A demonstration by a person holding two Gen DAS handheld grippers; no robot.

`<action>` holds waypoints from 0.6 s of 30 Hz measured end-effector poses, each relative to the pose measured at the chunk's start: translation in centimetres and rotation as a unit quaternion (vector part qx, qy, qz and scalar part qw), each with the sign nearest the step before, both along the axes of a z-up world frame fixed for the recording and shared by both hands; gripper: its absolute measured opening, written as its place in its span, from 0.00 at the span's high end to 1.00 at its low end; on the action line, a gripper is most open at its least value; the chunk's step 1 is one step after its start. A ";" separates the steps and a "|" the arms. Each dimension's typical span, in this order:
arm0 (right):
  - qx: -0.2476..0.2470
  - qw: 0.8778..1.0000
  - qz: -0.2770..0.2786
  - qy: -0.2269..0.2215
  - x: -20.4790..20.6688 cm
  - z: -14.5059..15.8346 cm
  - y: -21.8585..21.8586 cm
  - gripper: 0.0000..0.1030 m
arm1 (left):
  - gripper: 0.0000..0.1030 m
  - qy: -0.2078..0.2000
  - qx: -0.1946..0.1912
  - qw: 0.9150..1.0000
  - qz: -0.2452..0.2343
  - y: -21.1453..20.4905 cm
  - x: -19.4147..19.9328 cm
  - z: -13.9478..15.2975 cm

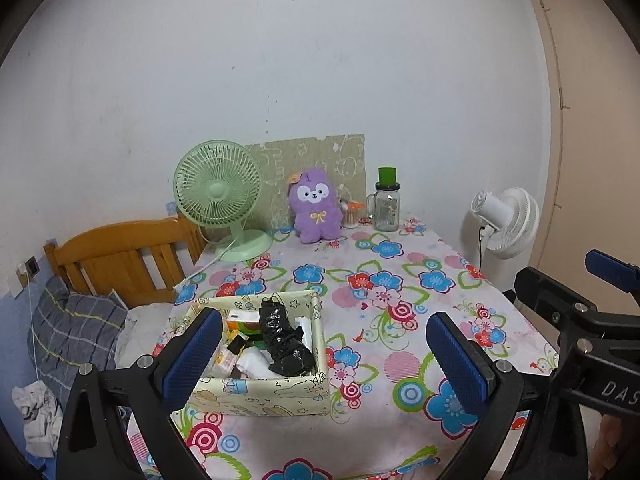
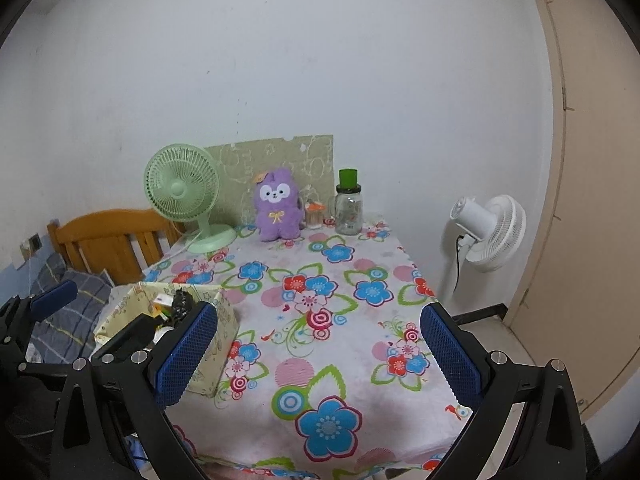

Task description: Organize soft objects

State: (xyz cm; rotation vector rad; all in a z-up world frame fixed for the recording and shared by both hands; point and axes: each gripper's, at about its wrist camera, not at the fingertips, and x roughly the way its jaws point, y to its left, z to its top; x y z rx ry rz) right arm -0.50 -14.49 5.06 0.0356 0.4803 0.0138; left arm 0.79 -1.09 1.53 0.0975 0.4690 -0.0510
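A purple plush toy [image 1: 316, 210] sits upright at the far end of the flowered table [image 1: 360, 292], against a green board; it also shows in the right wrist view [image 2: 278, 208]. A cream storage box [image 1: 260, 394] with a crumpled black bag [image 1: 285, 338] and small packets stands at the near left; in the right wrist view the box [image 2: 212, 354] is at the left. My left gripper [image 1: 324, 354] is open and empty, above the near table beside the box. My right gripper [image 2: 320, 354] is open and empty over the near table.
A green desk fan [image 1: 219, 196] stands left of the plush. A glass jar with a green lid [image 1: 387, 204] and a small orange-capped container [image 1: 352, 214] stand to its right. A white floor fan [image 1: 506, 222] is off the table's right. A wooden bed with a plaid pillow [image 1: 72, 332] is left.
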 end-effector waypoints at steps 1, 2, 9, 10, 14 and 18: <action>0.000 1.000 -0.002 -0.002 -0.2 0.1 0.0 0.00 | 0.00 -0.001 0.000 1.000 0.000 0.0 -0.1 0.0; 0.001 1.000 -0.004 -0.004 -0.3 0.1 -0.1 0.00 | 0.00 -0.002 0.000 1.000 0.000 0.1 -0.1 0.1; 0.003 1.000 -0.006 -0.005 -0.9 -0.1 -0.3 0.00 | 0.00 0.002 -0.001 1.000 0.001 0.1 -0.2 -0.1; 0.001 1.000 -0.007 -0.005 -0.9 0.0 -0.4 0.00 | 0.00 0.002 -0.002 1.000 0.002 0.1 -0.2 -0.2; 0.001 1.000 -0.017 -0.006 -0.9 0.0 -1.0 0.00 | 0.00 0.002 -0.006 1.000 0.003 0.1 -0.2 -0.1; 0.002 1.000 -0.019 -0.005 -0.7 0.0 -1.2 0.00 | 0.00 0.000 -0.004 1.000 0.003 0.1 0.0 -0.2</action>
